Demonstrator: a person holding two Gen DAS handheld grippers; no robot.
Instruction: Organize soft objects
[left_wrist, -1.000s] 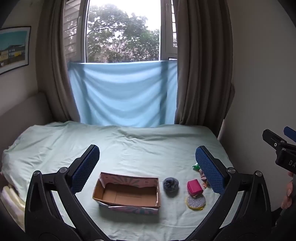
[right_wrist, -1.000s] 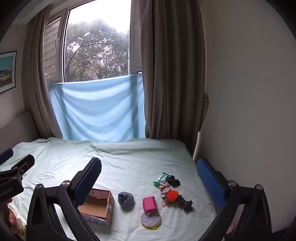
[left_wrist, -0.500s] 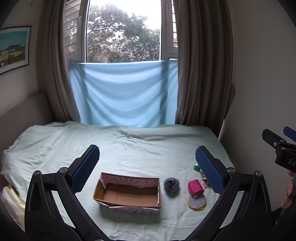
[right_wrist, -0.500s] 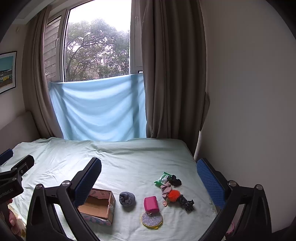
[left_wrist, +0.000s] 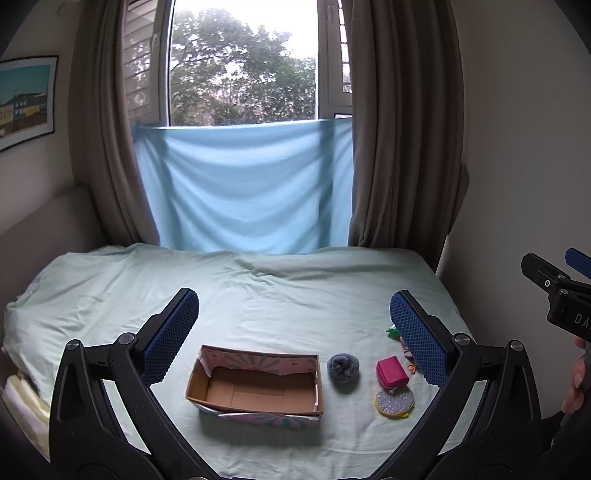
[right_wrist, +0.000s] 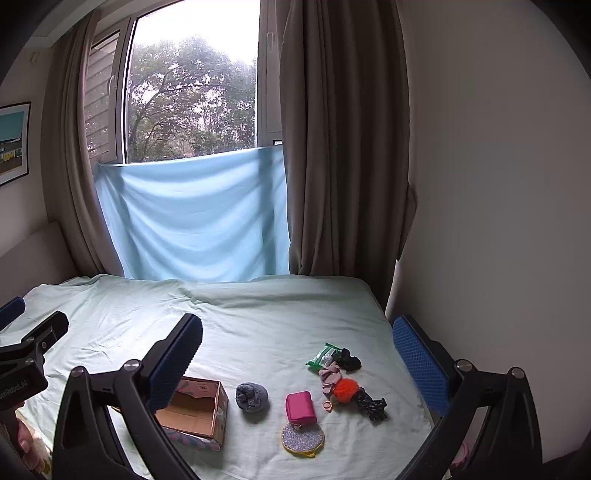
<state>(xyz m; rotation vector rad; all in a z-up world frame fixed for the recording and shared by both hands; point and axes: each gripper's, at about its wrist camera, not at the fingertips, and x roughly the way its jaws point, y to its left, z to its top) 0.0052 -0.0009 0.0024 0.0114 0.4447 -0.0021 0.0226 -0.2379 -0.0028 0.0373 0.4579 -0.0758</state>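
Note:
An open, empty cardboard box lies on the pale green bed. Right of it sit a grey-blue rolled sock, a pink pouch and a round glittery pad. Further right lie a green packet, a black scrunchie, a pink scrunchie, an orange pompom and a dark scrunchie. My left gripper is open and empty, above the box. My right gripper is open and empty, above the small items.
The bed runs back to a window with brown curtains and a hung blue sheet. A wall borders the bed's right side. A headboard is at left.
Both grippers have drifted very slightly; the right wrist view has shifted a little so the items sit further right. Nothing on the bed has moved.

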